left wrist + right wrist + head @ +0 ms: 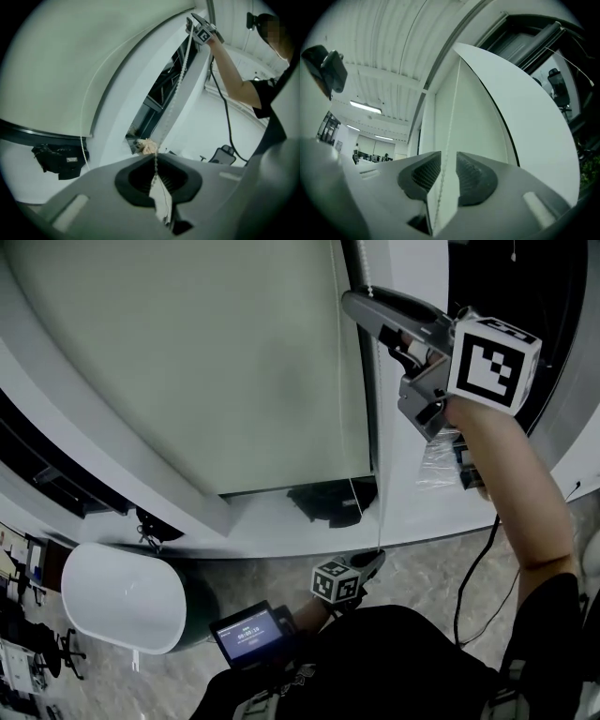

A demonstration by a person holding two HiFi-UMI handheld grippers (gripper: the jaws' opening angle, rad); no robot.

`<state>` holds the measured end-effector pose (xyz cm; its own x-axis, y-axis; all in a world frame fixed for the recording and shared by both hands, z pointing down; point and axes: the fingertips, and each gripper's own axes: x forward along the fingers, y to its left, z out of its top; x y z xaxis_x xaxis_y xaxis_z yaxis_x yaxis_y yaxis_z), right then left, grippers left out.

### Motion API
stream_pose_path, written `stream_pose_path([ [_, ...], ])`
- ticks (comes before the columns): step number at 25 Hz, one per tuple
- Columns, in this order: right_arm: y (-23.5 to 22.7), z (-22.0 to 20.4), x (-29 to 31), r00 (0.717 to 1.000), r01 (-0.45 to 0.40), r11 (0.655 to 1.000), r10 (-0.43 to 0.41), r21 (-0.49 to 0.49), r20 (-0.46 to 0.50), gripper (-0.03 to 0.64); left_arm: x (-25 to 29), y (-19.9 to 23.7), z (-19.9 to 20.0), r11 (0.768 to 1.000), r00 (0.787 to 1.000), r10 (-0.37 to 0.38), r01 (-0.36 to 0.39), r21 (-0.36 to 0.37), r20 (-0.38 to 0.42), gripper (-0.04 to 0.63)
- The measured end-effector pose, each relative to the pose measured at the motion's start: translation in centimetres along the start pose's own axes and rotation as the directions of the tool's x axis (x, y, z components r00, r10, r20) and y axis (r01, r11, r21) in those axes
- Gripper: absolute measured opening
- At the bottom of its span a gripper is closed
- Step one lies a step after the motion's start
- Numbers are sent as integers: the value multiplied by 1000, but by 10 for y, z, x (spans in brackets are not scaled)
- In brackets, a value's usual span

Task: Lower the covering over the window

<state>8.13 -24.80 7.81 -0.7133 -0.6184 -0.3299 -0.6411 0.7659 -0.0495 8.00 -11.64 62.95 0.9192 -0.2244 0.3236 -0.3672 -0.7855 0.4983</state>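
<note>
1. Roller blind point(206, 362): hangs over the window, lower edge near the sill point(281, 526).
2. Bead chain point(377, 493): hangs beside the blind's right edge.
3. Left gripper point(155, 165): low, jaws clenched on the chain.
4. Right gripper point(446, 174): high, jaws released, chain loose between them.
5. Black device point(323, 502): on the sill, under the blind's lower edge.

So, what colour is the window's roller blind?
Pale grey-green; the fabric roller blind shows best in the head view.

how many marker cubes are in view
2. One cube sits on the right gripper, high at the upper right beside the blind; the other sits on the left gripper, low at bottom centre. None seems hidden.
</note>
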Motion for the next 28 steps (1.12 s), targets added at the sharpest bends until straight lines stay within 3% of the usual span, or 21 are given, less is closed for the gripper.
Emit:
stream_pose_path([
  [2,-4,8,5,1000,6,1000,-6,23,10,12,-3,0,-1,1000,1000,1,-1,3,-1,11],
  [5,-2,10,-3,999,21,998,-20,-64,28,11,-6,6,-3,999,999,30,-30,10,-10,12],
  [8,-5,6,-20,997,74,986,-70,-149,33,8,-16,24,-7,986,990,140,-138,90,-10,17],
  [11,-19,-14,-42,993,116,988,-115,-103,18,8,-39,38,13,971,972,201,-214,108,123,18],
  [15,-27,-73,-69,985,149,985,-155,-88,-72,8,-76,43,73,954,912,251,-289,74,324,18],
  [18,-24,-138,-89,969,163,983,-176,-86,-174,8,-98,32,117,954,867,235,-293,68,440,18],
  [20,-23,-174,-101,959,184,982,-189,-44,-213,9,-110,18,139,949,851,202,-292,117,485,19],
  [22,-25,-196,-109,954,208,978,-202,5,-223,9,-115,12,146,931,868,179,-303,206,464,38],
  [24,-31,-207,-113,951,220,975,-209,24,-227,8,-112,14,135,911,904,175,-299,283,390,97],
  [26,-34,-208,-115,950,218,976,-208,17,-234,8,-108,18,116,912,934,168,-268,310,315,100],
  [28,-33,-208,-115,950,209,978,-199,14,-242,8,-106,17,103,926,946,158,-241,290,283,112],
])
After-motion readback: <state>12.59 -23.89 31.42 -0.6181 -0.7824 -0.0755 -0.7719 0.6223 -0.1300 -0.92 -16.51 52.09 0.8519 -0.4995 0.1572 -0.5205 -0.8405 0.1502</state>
